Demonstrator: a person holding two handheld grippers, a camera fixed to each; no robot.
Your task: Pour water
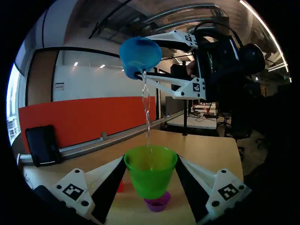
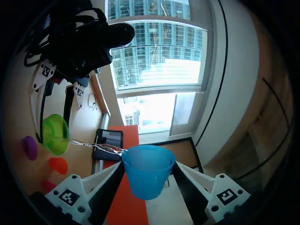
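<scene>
Water fell in a thin, twisting stream from the blue cup into the green cup. The right claw pinched the blue cup with a finger pressed on either side. It held the cup well above the green one, tipped so that the rim faced down toward it. The left claw clamped the green cup upright between both fingers over the desk. I could not tell whether the cup's base touched the wood.

A small purple cup sat on the desk just beyond the green cup's base. A red cup showed beside it, partly hidden by a claw finger. In the right gripper view an orange cup lay near these. A dark tablet leaned at the desk's far edge, against an orange wall panel.
</scene>
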